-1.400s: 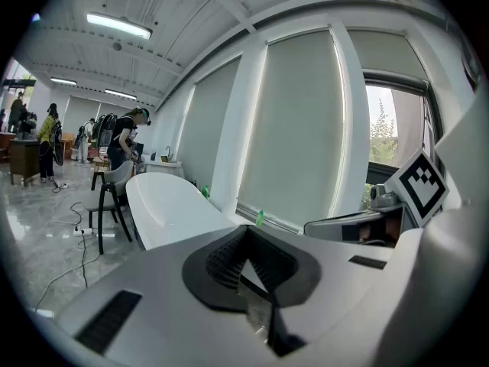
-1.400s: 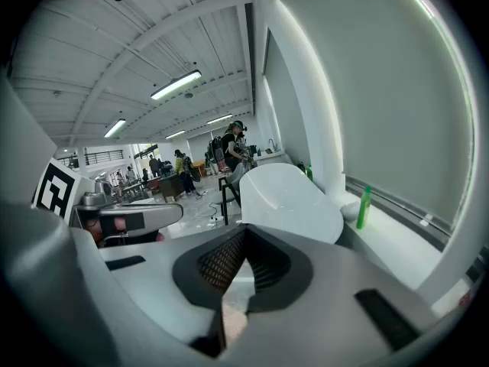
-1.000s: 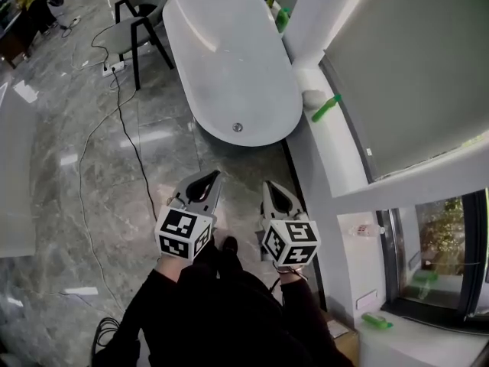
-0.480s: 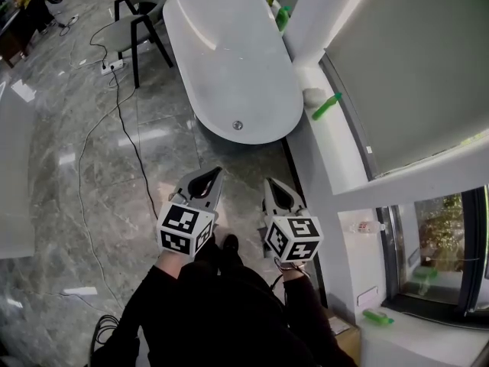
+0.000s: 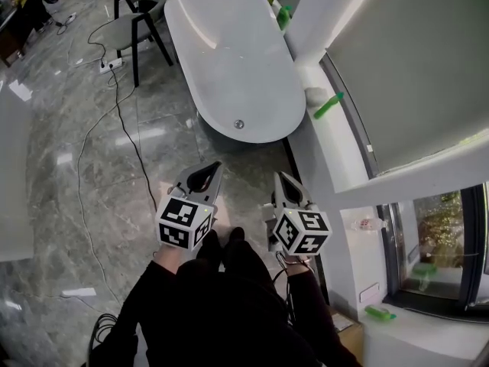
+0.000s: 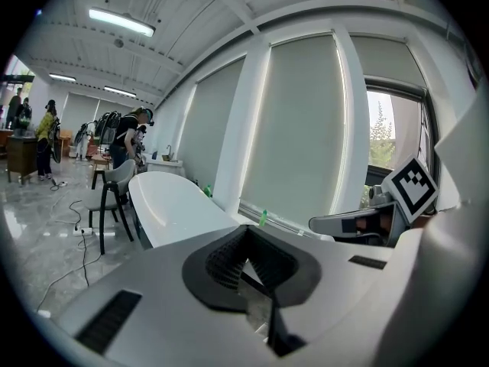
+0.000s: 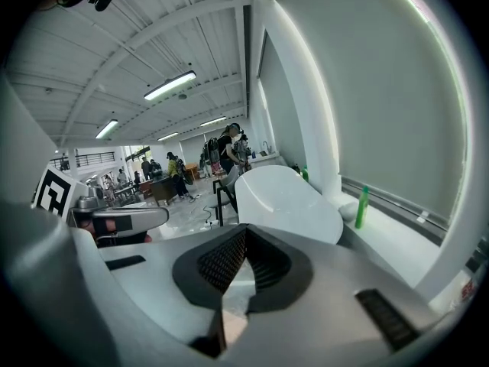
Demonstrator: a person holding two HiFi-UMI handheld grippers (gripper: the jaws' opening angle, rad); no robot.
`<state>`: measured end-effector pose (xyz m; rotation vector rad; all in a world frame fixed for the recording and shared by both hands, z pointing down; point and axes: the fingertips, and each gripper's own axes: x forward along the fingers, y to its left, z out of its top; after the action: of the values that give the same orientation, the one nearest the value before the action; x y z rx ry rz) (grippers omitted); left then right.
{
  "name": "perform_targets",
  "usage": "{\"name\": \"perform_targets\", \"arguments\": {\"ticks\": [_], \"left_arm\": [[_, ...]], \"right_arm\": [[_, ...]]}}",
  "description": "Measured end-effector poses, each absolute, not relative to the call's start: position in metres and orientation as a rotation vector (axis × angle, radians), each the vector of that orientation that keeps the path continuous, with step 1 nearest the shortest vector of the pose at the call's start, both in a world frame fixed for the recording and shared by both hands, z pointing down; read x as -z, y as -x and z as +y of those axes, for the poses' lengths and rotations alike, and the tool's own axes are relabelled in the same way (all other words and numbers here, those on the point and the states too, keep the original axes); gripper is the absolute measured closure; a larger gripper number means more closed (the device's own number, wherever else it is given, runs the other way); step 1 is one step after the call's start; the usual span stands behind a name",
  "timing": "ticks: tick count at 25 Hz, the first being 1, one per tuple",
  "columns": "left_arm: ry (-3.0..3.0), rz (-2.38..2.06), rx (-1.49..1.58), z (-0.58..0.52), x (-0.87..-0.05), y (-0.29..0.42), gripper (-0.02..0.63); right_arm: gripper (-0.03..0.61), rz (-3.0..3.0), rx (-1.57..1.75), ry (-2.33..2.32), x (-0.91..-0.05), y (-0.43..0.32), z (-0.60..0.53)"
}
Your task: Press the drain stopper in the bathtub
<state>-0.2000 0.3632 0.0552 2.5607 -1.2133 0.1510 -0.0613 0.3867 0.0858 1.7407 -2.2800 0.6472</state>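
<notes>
The white oval bathtub stands on the grey marble floor ahead of me. Its small round metal drain stopper sits in the bottom at the near end. My left gripper and right gripper hang side by side over the floor, well short of the tub, both shut with nothing in them. In the left gripper view the left gripper points past the bathtub. The right gripper likewise faces the bathtub. The stopper is hidden in both gripper views.
A white window ledge runs along the tub's right side, with a green bottle and a pale round object on it. A grey chair stands left of the tub. A cable and power strip lie on the floor. People stand far off.
The right gripper has drifted a little to the right and lower in the head view. The left gripper has barely moved. Both stay shut.
</notes>
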Motion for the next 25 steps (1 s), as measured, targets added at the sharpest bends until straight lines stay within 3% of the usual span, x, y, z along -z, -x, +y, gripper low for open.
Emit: {"name": "perform_targets", "arguments": {"ticks": [25], "left_arm": [[-2.526, -1.25, -0.176, 0.276, -0.071, 0.198, 0.607]], "right_arm": [[0.577, -2.238, -0.673, -1.708, -0.104, 0.05, 0.308]]}}
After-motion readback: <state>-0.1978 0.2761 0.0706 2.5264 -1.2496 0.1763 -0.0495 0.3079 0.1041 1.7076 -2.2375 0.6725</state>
